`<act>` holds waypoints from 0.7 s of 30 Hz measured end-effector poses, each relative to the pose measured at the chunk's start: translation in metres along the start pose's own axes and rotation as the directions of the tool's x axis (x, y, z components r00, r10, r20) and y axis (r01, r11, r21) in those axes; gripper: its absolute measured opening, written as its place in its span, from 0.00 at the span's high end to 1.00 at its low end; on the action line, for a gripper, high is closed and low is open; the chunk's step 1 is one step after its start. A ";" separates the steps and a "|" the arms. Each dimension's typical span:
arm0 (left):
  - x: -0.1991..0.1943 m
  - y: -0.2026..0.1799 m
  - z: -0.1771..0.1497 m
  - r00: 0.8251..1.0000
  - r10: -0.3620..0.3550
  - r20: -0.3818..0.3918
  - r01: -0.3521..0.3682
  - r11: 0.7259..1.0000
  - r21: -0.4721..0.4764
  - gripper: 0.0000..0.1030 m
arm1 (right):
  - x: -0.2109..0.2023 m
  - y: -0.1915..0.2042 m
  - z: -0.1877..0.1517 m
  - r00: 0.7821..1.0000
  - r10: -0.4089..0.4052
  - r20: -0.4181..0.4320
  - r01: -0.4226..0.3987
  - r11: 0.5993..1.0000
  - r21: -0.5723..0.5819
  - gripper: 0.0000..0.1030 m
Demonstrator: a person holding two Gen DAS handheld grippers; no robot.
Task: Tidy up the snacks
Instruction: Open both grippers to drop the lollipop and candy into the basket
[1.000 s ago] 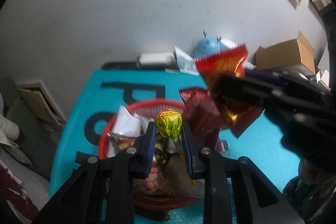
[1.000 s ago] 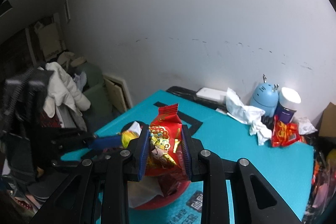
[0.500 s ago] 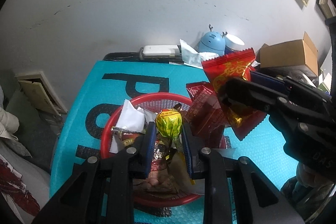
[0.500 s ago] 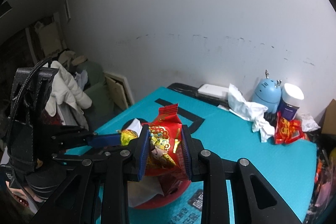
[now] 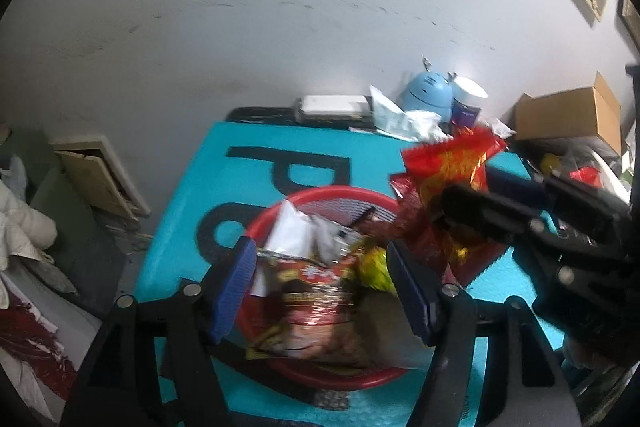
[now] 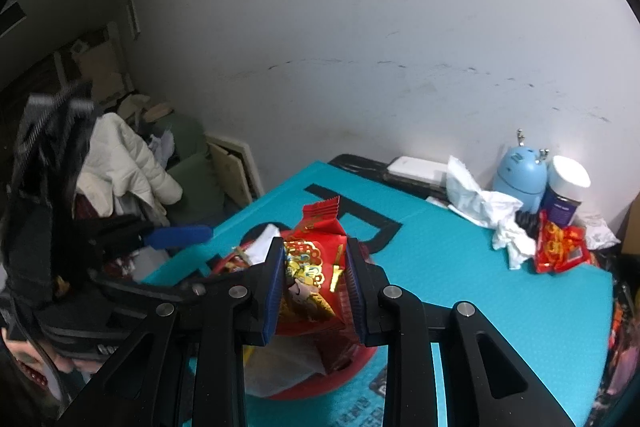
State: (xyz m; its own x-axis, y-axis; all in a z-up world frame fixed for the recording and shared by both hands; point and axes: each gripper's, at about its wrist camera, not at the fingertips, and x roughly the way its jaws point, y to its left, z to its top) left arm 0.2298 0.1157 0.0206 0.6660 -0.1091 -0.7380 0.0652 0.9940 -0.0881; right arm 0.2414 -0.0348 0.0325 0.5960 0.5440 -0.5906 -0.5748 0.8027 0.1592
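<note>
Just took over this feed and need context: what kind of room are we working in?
Probably a cluttered spare or storage room at home: a white padded jacket heaped beside the table, an open cardboard box, and a turquoise mat over a makeshift table.

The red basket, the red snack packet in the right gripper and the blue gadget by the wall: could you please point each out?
red basket [image 5: 320,191], left wrist view, far rim.
red snack packet [image 6: 316,259], right wrist view, printed front.
blue gadget [image 6: 518,173], right wrist view, rounded body.
</note>
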 end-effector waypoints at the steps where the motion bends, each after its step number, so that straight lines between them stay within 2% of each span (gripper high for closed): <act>1: -0.004 0.004 0.001 1.000 0.015 0.009 -0.015 1.000 -0.008 0.35 | 0.002 0.002 -0.001 1.000 0.008 0.000 -0.008 1.000 -0.003 0.72; 7: -0.013 0.026 0.007 0.997 0.067 0.036 -0.065 0.996 -0.065 0.35 | 0.024 0.016 -0.009 0.998 0.048 -0.035 -0.048 0.999 -0.025 0.71; 9: -0.015 0.029 0.005 0.997 0.068 0.040 -0.065 0.995 -0.074 0.35 | 0.031 0.021 -0.012 0.998 0.053 -0.047 -0.054 0.998 -0.036 0.64; 10: -0.016 0.029 0.005 0.997 0.068 0.042 -0.065 0.995 -0.073 0.35 | 0.033 0.023 -0.014 0.997 0.051 -0.054 -0.053 0.998 -0.042 0.51; 11: -0.017 0.029 0.005 0.997 0.068 0.043 -0.065 0.995 -0.071 0.35 | 0.034 0.025 -0.015 0.997 0.052 -0.055 -0.054 0.997 -0.047 0.46; 21: -0.023 0.019 0.005 0.997 0.046 0.061 -0.043 0.998 -0.051 0.35 | 0.018 0.022 -0.010 0.999 0.035 -0.031 -0.036 0.998 -0.049 0.46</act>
State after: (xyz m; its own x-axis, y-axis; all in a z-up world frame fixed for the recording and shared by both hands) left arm 0.2191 0.1368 0.0390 0.7125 -0.0624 -0.6989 -0.0012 0.9959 -0.0902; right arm 0.2336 -0.0094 0.0174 0.5582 0.5637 -0.6088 -0.6225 0.7697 0.1418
